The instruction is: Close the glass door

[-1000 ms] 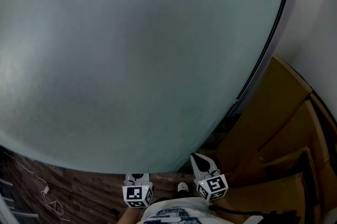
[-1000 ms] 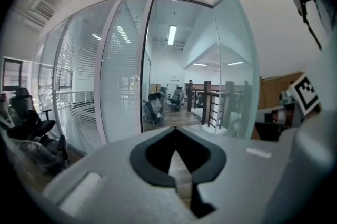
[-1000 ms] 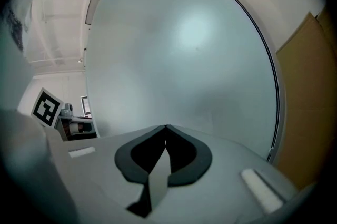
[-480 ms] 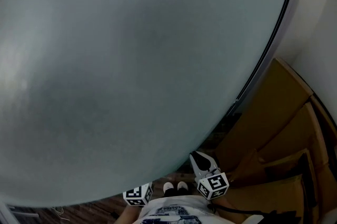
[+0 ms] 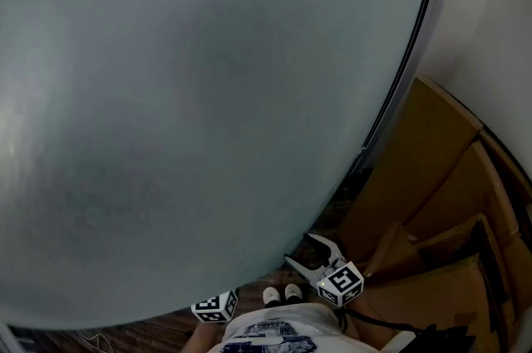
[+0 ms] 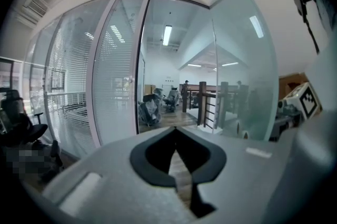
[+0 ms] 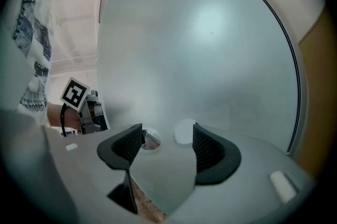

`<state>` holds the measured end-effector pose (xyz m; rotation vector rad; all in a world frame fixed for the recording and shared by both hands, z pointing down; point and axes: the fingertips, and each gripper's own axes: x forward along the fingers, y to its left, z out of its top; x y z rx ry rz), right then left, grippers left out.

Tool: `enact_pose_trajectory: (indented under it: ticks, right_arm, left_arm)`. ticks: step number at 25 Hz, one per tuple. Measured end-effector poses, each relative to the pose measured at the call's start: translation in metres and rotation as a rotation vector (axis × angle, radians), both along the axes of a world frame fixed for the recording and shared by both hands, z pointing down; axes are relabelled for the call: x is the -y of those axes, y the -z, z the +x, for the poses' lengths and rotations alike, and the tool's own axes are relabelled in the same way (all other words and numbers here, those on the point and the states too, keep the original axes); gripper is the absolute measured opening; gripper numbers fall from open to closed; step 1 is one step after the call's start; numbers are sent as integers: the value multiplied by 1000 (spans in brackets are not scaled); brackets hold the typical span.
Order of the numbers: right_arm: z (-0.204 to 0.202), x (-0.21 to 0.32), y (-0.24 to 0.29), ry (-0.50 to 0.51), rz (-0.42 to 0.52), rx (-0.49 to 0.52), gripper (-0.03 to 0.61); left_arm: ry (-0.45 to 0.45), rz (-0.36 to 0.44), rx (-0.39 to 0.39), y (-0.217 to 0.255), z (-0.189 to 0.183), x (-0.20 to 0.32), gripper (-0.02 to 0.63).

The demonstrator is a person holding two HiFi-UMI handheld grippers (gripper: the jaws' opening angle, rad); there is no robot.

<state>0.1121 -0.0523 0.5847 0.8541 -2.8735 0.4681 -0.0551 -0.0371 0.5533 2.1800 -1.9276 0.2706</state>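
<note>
The frosted glass door (image 5: 208, 110) fills most of the head view, with its dark edge strip (image 5: 407, 61) at the right. My right gripper (image 5: 299, 249) is low by the pane, and its jaws have just been opening. In the right gripper view this gripper (image 7: 167, 139) stands open before the door (image 7: 210, 59). A small round fitting (image 7: 183, 132) on the glass shows between the tips, and the pads do not press on it. My left gripper (image 6: 175, 130) is shut on nothing and faces an open doorway (image 6: 168, 86). In the head view only its marker cube (image 5: 216, 306) shows.
Flattened cardboard boxes (image 5: 432, 202) lean against the white wall (image 5: 490, 27) right of the door. The person's shoes (image 5: 283, 293) stand on wooden floor between the grippers. Fixed glass partitions with blinds (image 6: 79, 86) stand left of the doorway, a wooden railing (image 6: 210, 104) beyond it.
The right gripper's jaws, shut in both earlier frames, now stand wide apart. The pane covers more of the floor, and the left gripper has slipped under its lower edge, leaving only the cube visible.
</note>
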Motion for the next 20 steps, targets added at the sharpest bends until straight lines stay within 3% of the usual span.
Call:
enact_pose_trajectory:
  ticks: [11, 20]
  right_arm:
    - [-8, 1, -15, 65, 58, -62, 314]
    - [-21, 5, -21, 80, 90, -93, 280]
  left_arm:
    - [-10, -6, 18, -1, 4, -5, 2]
    - [-13, -22, 27, -1, 4, -8, 2]
